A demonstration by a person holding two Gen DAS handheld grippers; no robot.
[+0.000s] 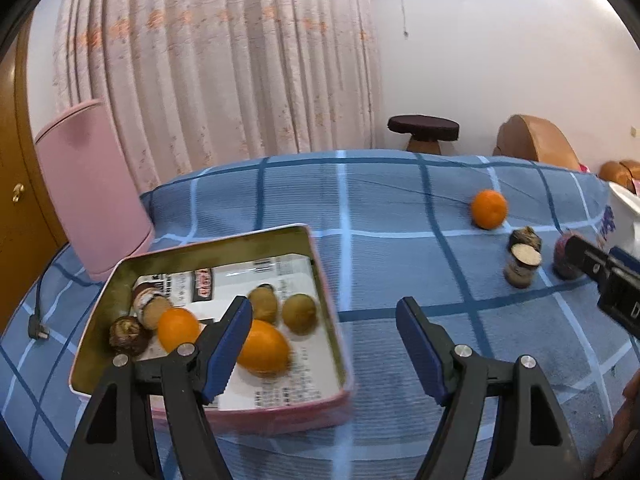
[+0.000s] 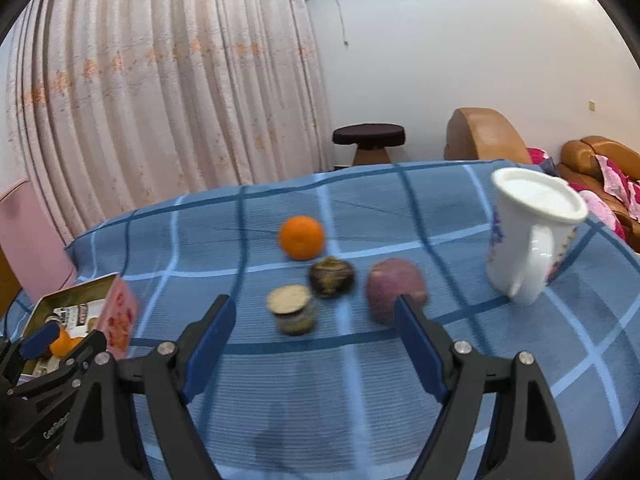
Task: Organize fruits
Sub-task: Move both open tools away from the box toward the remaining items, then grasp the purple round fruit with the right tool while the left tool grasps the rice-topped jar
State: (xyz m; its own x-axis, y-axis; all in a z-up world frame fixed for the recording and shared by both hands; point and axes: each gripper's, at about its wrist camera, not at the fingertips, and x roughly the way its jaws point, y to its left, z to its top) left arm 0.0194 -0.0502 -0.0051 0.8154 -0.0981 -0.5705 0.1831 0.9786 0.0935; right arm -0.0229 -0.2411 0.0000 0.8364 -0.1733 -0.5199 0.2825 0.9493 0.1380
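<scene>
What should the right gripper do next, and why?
Probably ease the right gripper forward and lower it over the cut fruit just ahead. The gripper is open and empty, that piece sits nearest between its fingers, and it lies loose on the blue cloth with an orange and two other fruits, while the tin to the left already holds fruit.

Both wrist views look low and forward across the bench toward the curtain; left sits close over the tin, and both share the loose orange.
</scene>
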